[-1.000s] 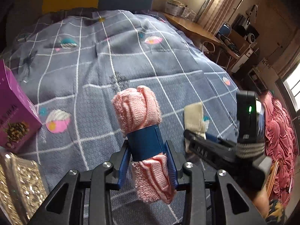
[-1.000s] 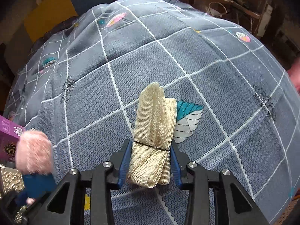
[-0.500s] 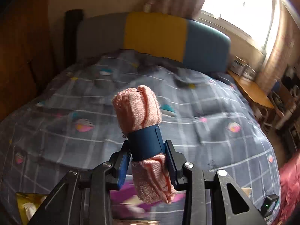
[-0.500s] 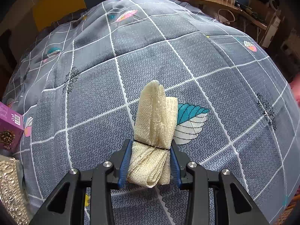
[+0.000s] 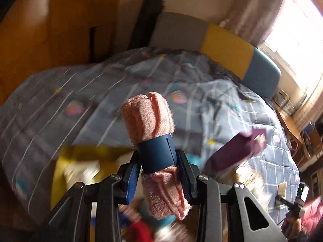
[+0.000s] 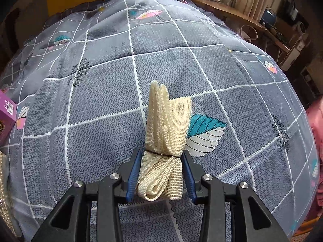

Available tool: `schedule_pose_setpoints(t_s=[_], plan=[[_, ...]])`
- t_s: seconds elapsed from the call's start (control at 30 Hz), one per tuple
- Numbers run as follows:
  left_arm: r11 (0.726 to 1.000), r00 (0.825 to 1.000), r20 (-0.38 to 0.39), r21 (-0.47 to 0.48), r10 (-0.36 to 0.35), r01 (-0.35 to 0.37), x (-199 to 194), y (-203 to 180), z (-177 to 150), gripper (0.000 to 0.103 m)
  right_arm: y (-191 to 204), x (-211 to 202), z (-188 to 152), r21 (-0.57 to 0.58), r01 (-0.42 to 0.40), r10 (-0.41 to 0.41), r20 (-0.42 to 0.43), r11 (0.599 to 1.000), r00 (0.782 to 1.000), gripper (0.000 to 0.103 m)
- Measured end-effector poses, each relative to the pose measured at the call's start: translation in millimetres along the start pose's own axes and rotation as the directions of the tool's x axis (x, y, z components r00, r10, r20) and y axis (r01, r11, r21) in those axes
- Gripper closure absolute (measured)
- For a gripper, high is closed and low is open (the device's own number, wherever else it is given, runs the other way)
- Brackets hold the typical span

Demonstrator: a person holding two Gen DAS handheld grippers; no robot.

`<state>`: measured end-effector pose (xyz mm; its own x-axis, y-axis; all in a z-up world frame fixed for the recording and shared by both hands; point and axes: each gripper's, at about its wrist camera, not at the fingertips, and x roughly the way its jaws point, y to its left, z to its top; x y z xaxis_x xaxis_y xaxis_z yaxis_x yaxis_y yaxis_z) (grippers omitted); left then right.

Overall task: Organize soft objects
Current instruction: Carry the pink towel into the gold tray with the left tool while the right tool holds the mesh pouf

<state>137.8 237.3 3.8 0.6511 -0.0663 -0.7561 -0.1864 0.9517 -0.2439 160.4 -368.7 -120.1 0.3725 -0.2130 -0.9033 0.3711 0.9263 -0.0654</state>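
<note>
Gripping rolled pink towel (image 5: 150, 121) — left tool (image 5: 159, 173), long axis upright; right tool (image 6: 160, 176) clenching cream mesh roll (image 6: 167, 125), upright

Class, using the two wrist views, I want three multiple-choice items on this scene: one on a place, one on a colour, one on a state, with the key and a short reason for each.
1. What lies right behind the cream mesh roll in the right wrist view?
A. A teal and white leaf print
B. A wooden floor
C. A red pillow

2. What colour is the band around the pink towel roll?
A. White
B. Dark blue
C. Green

3. How is the left gripper?
A. Wide open and empty
B. Shut on the pink towel roll
C. Holding a box

Key: A, the leaf shows on the grey bedspread; B, the band is dark blue; B, both pads press the roll.
</note>
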Motion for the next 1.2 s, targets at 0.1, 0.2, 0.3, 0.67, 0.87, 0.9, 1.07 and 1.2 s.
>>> schedule_pose_setpoints(t_s=[0.1, 0.2, 0.3, 0.67, 0.87, 0.9, 1.07, 1.2], plan=[[0.999, 1.000, -0.018, -0.040, 0.012, -0.013, -11, 32, -33, 0.067, 3, -2, -1, -0.016, 0.010, -0.010, 0.010, 1.000, 1.000, 0.067], [0.996, 1.000, -0.015, -0.086, 0.024, -0.025, -21, 56, -59, 0.067, 6, -4, -3, -0.025, 0.019, -0.019, 0.020, 1.000, 1.000, 0.069], [0.991, 0.999, -0.039, -0.130, 0.031, -0.036, -23, 76, -81, 0.067, 10, -4, -4, -0.042, 0.032, -0.031, 0.029, 0.999, 0.999, 0.069], [0.978, 0.995, -0.089, -0.205, -0.043, 0.024, -4, 83, -92, 0.069, 18, -8, -9, -0.091, 0.074, -0.069, 0.052, 0.993, 0.996, 0.069], [0.988, 0.994, -0.109, -0.151, -0.025, 0.008, 35, 62, -69, 0.068, 21, -9, -11, -0.111, 0.086, -0.080, 0.056, 0.990, 0.995, 0.070], [0.987, 0.991, -0.128, -0.162, -0.024, 0.003, 42, 62, -68, 0.068, 21, -9, -10, -0.110, 0.085, -0.079, 0.055, 0.990, 0.995, 0.070], [0.992, 0.979, -0.196, -0.103, 0.052, -0.074, 70, 50, -71, 0.062, 21, -9, -10, -0.118, 0.088, -0.082, 0.057, 0.989, 0.995, 0.070], [0.984, 0.975, -0.134, 0.030, 0.177, -0.174, 57, 31, -80, 0.058, 21, -9, -10, -0.120, 0.090, -0.084, 0.056, 0.989, 0.995, 0.070]])
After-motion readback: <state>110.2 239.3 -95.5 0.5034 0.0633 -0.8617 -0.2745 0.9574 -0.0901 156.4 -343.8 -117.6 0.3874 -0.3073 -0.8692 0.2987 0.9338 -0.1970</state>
